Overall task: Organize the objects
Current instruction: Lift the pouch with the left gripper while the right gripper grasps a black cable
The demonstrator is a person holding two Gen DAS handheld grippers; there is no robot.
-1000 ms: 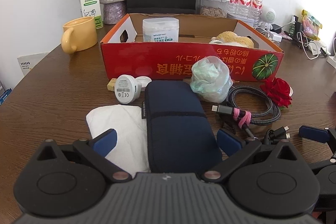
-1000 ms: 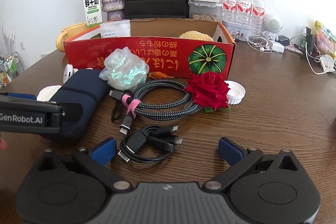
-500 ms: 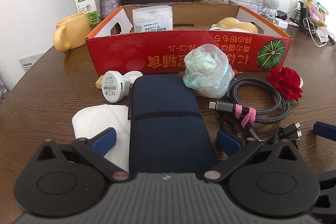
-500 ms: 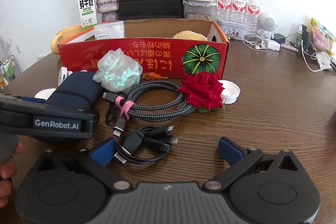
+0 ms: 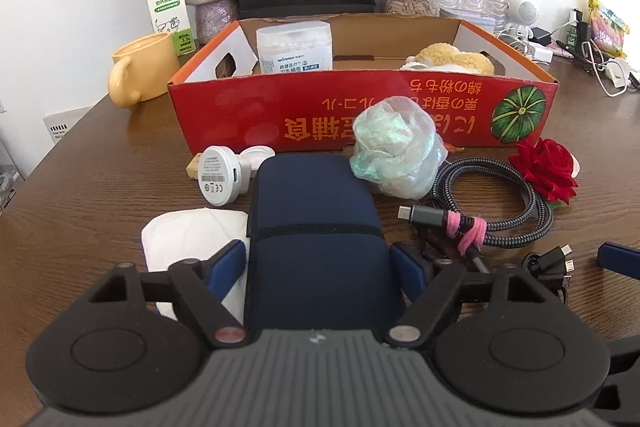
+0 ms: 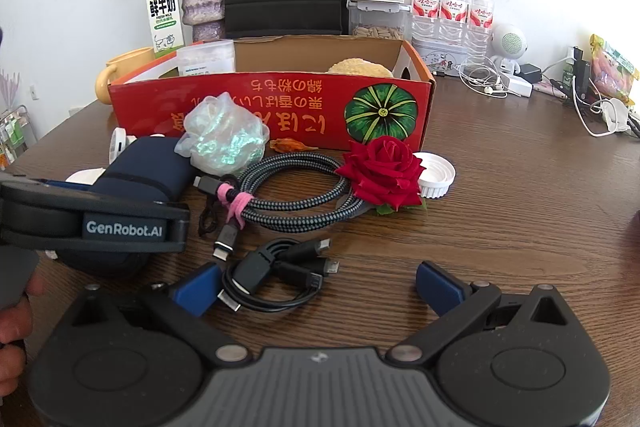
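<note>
Navy fabric covers the soft pouch (image 5: 318, 235), a smooth oblong case with rounded corners and a dark seam band running across its width near the middle. It lies flat on the brown wooden table (image 5: 100, 195), just in front of the red cardboard box (image 5: 248, 119), with a white tissue (image 5: 188, 239) at its left side and a crumpled iridescent plastic bag (image 5: 394, 157) touching its far right corner. Its long axis runs straight away from the left wrist camera, the far end pointing at the box wall and the near end reaching back between the fingers. The left gripper (image 5: 318, 267) straddles that near end; its jaws have just been closing and now stand about the pouch's width apart, the blue pads (image 5: 226, 265) against its two long sides. The right gripper (image 6: 318, 285) hangs over the table with its jaws spread wide and nothing gripped, a small coil of black cable (image 6: 280, 277) lying on the wood between them. A braided cable (image 6: 296, 193) tied with pink and a red rose (image 6: 384, 171) lie to the pouch's right.
</note>
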